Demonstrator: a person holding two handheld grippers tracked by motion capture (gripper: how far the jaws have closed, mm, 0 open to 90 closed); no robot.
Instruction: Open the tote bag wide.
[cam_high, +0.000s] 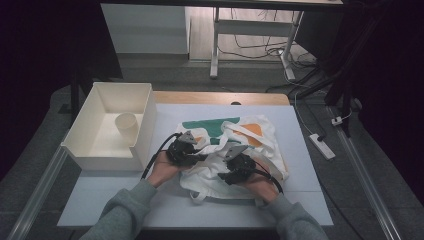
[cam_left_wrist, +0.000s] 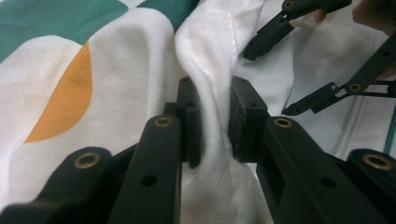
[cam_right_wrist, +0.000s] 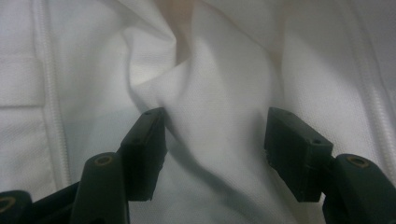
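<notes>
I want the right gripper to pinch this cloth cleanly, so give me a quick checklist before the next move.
1. Left gripper clamped on a raised fold of the white cloth bag with green and orange shapes: ok.
2. Right gripper open, jaws apart: ok.
3. A ridge of cloth lies between the right jaws, pads not pressing it: ok.
4. Bag fully on the pale grey table top, away from its edges: ok.
5. Cream open box with the paper cup stands clear of both hands: ok.
6. How many cloth layers the right jaws would catch: cannot tell.
</notes>
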